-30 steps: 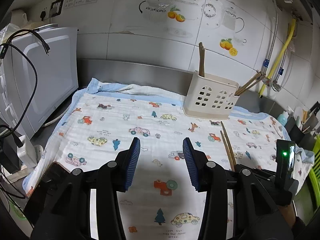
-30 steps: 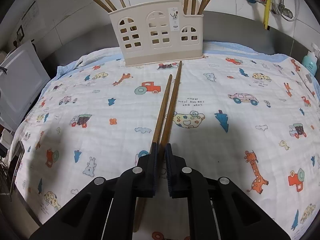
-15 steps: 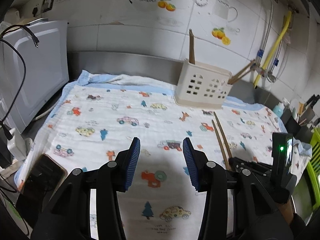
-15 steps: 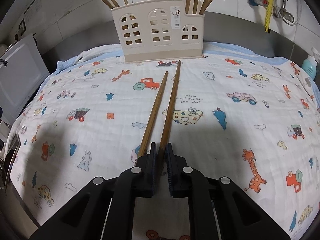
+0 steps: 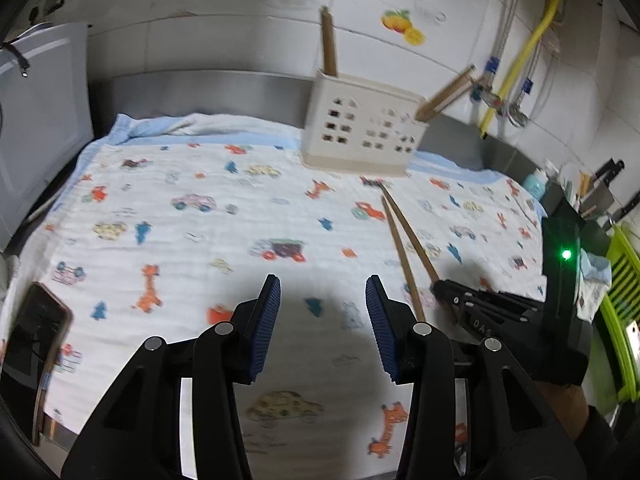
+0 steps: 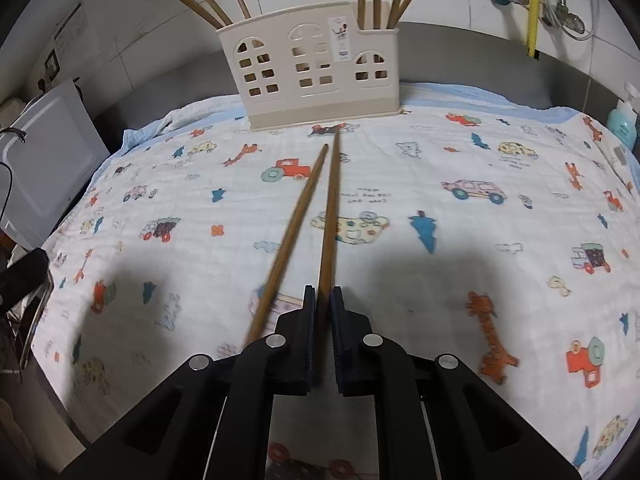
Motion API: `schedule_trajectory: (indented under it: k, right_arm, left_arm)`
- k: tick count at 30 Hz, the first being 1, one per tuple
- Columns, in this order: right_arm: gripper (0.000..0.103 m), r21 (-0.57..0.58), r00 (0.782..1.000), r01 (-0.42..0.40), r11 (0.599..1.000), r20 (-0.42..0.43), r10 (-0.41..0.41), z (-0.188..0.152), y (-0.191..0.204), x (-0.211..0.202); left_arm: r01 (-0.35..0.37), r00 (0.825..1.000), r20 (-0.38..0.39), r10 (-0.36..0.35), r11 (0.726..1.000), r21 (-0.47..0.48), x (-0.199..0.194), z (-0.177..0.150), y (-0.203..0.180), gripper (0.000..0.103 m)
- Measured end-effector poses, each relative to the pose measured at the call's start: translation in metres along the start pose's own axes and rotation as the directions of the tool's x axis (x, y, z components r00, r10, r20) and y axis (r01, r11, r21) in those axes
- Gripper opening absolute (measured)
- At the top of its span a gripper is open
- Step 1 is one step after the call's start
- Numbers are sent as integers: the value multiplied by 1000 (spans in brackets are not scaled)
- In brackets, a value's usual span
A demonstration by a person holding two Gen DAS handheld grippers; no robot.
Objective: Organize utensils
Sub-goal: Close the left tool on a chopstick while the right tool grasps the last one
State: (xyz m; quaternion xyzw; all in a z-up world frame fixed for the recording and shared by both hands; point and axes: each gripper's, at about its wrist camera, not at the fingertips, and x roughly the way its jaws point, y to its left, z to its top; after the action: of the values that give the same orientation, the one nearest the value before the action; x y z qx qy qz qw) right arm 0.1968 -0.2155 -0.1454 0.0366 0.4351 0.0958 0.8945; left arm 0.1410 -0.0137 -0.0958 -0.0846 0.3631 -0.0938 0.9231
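the right gripper (image 6: 324, 296) is clamped on the near end of one chopstick (image 6: 329, 216), its partner (image 6: 290, 236) lying loose just to the left on the cartoon-print cloth (image 6: 460, 248); the left gripper (image 5: 322, 300), marked "das", hangs released over the cloth. both chopsticks point at the cream holder (image 6: 310, 76) at the far edge, which holds more chopsticks and wears a small unreadable label.

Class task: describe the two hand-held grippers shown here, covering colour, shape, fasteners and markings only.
The left gripper has angular black plastic arms with round silver fasteners; ribbed blue pads line its jaws. The right gripper is black throughout, with ridged black pads and the same silver fasteners. In the left wrist view, its side bears pale lettering, too blurred to read fully, and a black box with a green light stands on its body.
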Motion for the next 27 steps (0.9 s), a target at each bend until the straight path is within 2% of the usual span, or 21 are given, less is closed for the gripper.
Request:
schedule_trajectory:
  k: [3, 6, 17, 19, 22, 27]
  right_arm:
    - [7, 14, 1000, -14, 1000, 0, 14, -5, -12, -6]
    - [7, 1, 1000, 6, 1000, 11, -6, -9, -19, -13]
    - [7, 8, 1000, 7, 1000, 19, -7, -25, -45, -29]
    - [7, 12, 1000, -2, 1000, 20, 2, -27, -48, -30]
    - [7, 12, 1000, -15, 1000, 23, 15, -28, -50, -31]
    - [7, 15, 999, -34, 999, 29, 33, -29, -52, -31]
  left_arm:
    - [16, 1000, -22, -16, 1000, 4, 8, -5, -10, 45]
    - [43, 998, -43, -43, 999, 1, 15, -10, -21, 45]
    - [87, 991, -105, -80, 995, 56, 47, -26, -69, 43]
    - [101, 990, -109, -93, 993, 68, 52, -27, -77, 33]
    - [103, 988, -125, -92, 991, 81, 62, -29, -84, 22]
    - [95, 986, -144, -85, 993, 63, 73, -29, -84, 19]
